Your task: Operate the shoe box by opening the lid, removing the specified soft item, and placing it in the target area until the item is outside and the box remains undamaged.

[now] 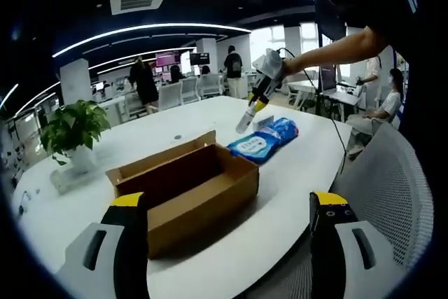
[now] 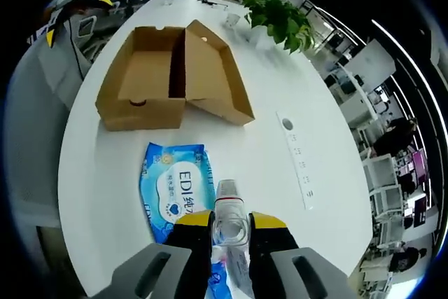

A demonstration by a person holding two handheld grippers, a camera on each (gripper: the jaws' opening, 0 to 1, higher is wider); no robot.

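In the right gripper view, my right gripper (image 2: 229, 232) is closed on a clear plastic bottle (image 2: 229, 220), which stands upright between the two yellow-tipped fingers (image 2: 195, 220). Directly beyond the fingertips, the blue wet-wipe pack (image 2: 176, 190) lies flat on the white table (image 2: 280, 173), outside the box. Farther ahead sits the cardboard shoe box (image 2: 143, 82), open, with its lid (image 2: 213, 78) folded back to the side and resting on the table. Beyond the box stands a potted plant (image 2: 280, 22).

In the left gripper view, my left gripper (image 1: 231, 225) has its fingers spread wide apart with nothing between them. The shoe box (image 1: 185, 190) lies just ahead of the left finger (image 1: 129, 204). Past it, the wipe pack (image 1: 264, 141) rests on the table, and the right gripper (image 1: 246, 124) hangs above it, bottle pointing down. The plant (image 1: 73, 127) stands far left. People and office desks occupy the background.
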